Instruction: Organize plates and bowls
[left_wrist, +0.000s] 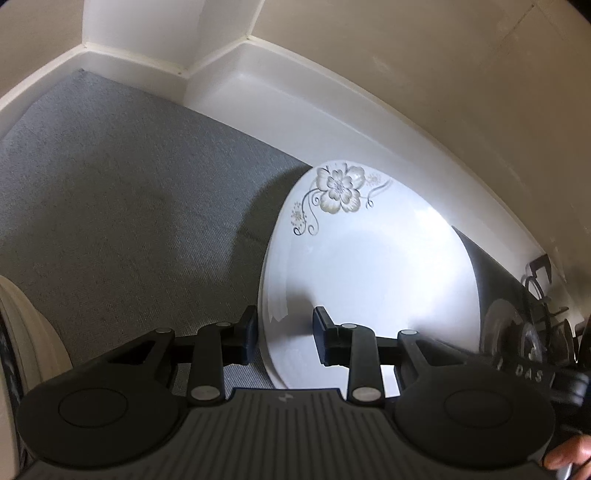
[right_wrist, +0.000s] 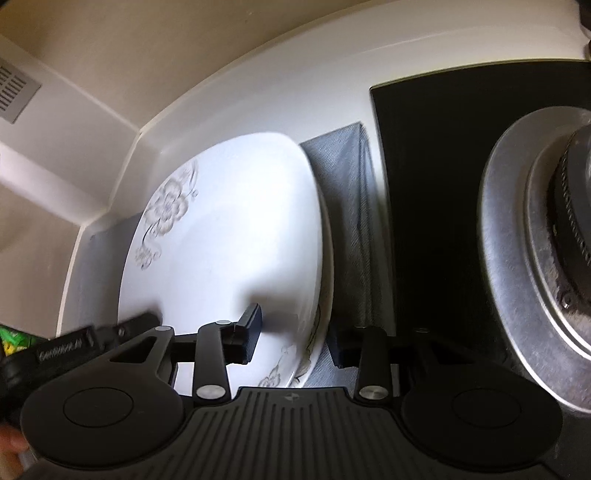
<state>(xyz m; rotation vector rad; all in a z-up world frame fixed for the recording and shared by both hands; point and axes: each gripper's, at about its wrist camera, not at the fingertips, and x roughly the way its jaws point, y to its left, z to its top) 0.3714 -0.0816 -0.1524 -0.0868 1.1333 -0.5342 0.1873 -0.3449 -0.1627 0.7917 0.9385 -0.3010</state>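
In the left wrist view, a cream ribbed dish edge (left_wrist: 26, 325) is seen at the far left of the frame, resting on the grey mat (left_wrist: 129, 206) that covers the desk. The mat runs up to a white ledge (left_wrist: 236, 85) in the upper middle. Right of centre, a white plate with a flower print (left_wrist: 369, 266) is seen tilted. The left claw (left_wrist: 284, 332) is set astride the plate's near left rim, one finger outside the rim and one over the plate's face; the jaws are partly open, and whether the pads press on the rim cannot be told. At the lower right, the other claw's black body and a fingertip of a hand (left_wrist: 569, 458) are seen.

In the right wrist view, the same flowered plate fills the left centre, and the rim of a second flowered plate (right_wrist: 314, 347) is seen beneath it at its lower right edge. The right claw (right_wrist: 295, 339) is set across that right edge, its jaws partly open; contact with the rim cannot be told. Further right lie the mat, a black hob (right_wrist: 424, 184) and a metal burner (right_wrist: 517, 258).
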